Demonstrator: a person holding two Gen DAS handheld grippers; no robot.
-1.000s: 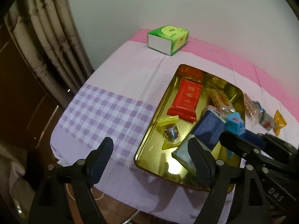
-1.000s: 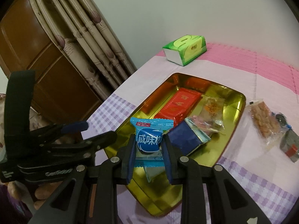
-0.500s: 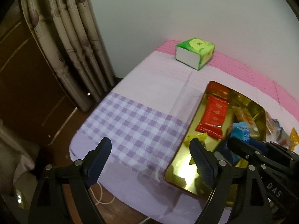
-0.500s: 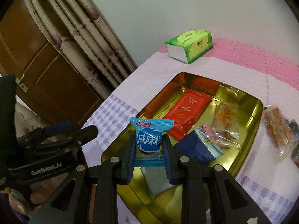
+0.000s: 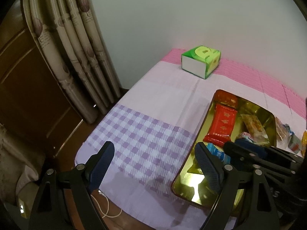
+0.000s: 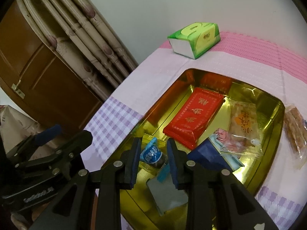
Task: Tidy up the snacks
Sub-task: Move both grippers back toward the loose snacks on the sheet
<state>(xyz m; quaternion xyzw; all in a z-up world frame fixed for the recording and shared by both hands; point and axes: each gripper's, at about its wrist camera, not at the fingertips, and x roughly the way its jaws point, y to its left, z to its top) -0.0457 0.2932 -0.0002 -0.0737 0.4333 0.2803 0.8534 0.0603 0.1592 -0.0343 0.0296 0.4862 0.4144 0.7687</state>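
Opening, right gripper [image 6: 153,140]: I see jaws just parting; blue candy [image 6: 151,154] between them, seemingly loose in gold tray [image 6: 247,91].
Left gripper [image 5: 153,144]: spread wide above tablecloth [image 5: 142,132].

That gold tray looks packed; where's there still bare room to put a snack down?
The gold tray has bare floor at its far right corner and a strip along its left wall beside the red packet. Its near half is crowded around the small blue candy. The checked cloth left of the tray lies bare.
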